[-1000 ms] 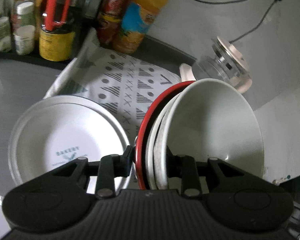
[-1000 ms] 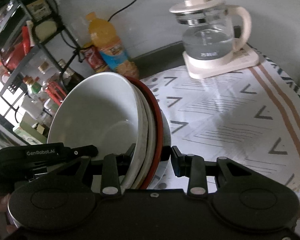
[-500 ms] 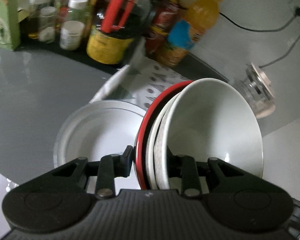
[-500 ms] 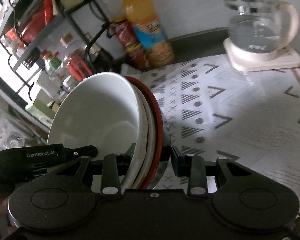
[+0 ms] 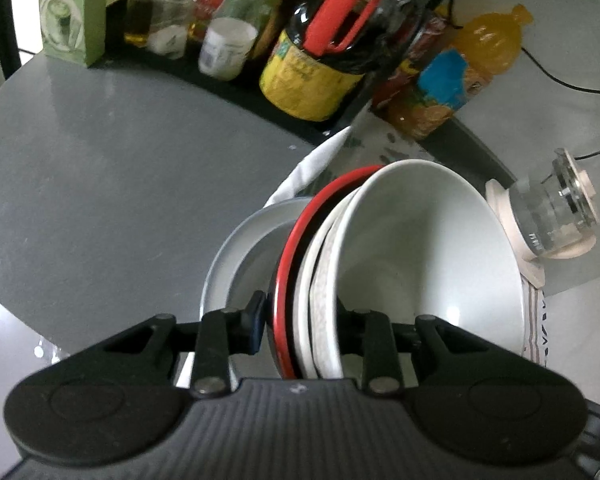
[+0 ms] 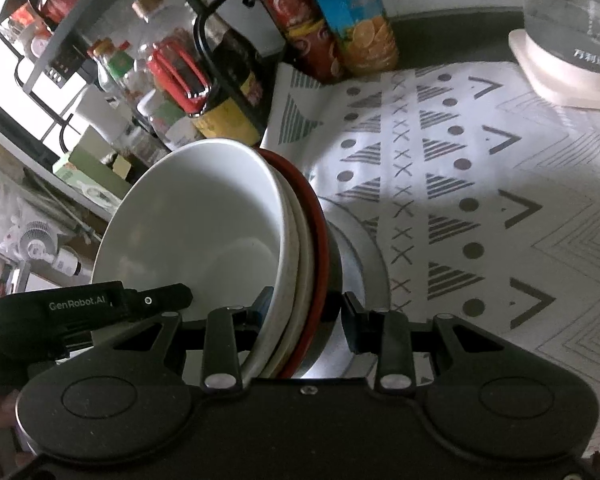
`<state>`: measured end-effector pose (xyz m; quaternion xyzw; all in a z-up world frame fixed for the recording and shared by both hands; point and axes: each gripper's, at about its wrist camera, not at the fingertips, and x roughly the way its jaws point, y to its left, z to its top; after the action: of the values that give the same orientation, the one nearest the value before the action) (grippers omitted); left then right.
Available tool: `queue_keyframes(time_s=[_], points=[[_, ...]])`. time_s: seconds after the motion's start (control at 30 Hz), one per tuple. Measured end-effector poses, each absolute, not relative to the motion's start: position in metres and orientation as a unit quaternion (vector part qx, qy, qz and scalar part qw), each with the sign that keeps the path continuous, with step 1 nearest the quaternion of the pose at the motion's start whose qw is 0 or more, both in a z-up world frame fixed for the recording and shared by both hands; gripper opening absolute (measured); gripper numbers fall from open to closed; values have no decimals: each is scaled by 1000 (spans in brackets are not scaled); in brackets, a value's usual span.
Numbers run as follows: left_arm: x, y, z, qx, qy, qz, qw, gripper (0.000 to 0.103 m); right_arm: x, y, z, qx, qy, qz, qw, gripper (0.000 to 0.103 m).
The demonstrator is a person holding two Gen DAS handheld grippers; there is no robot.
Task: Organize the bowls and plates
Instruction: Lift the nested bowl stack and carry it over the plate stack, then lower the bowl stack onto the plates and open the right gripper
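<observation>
A stack of nested bowls is held from two sides: a white bowl (image 5: 428, 248) innermost, a second white bowl under it, and a red-rimmed bowl (image 5: 300, 232) outermost. My left gripper (image 5: 306, 328) is shut on the stack's rim. In the right wrist view my right gripper (image 6: 306, 312) is shut on the opposite rim of the white bowl (image 6: 196, 220) and the red-rimmed bowl (image 6: 318, 220). There the left gripper (image 6: 100, 304) shows at the left. A pale plate (image 5: 228, 264) (image 6: 364, 256) lies just beneath the stack; I cannot tell whether they touch.
A rack of bottles and jars (image 5: 308, 64) and an orange drink bottle (image 5: 460, 76) line the back wall. A glass kettle (image 5: 552, 216) stands at the right. A patterned mat (image 6: 460, 184) covers the counter on the right, with bare grey counter (image 5: 100, 184) on the left.
Both grippers have carried the bowl stack sideways toward the bottle rack and slightly down. The plate, earlier off to the left of the stack, now sits under it. The kettle has slid toward the views' right edge.
</observation>
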<state>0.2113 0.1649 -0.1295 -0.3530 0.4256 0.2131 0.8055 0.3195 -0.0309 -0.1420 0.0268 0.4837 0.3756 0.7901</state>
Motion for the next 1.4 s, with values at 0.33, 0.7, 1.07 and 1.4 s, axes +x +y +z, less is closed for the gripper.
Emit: queue_keyframes(time_s=[0.33,0.7,1.07,1.4], points=[[213,170,-144,-361,447,213,791,29,323,-26,-156,23,506,364,781,35],[217,174,-145,-355,447,197,797,30,320,-27,-157,32,502,357,787,41],[213,176,-109,-293,427,203,831,74,310,-71,-109,75,443,321,834,89],[222,164,-66,-242,389,169,873,85,292,-131,-71,92,356,220,904,103]])
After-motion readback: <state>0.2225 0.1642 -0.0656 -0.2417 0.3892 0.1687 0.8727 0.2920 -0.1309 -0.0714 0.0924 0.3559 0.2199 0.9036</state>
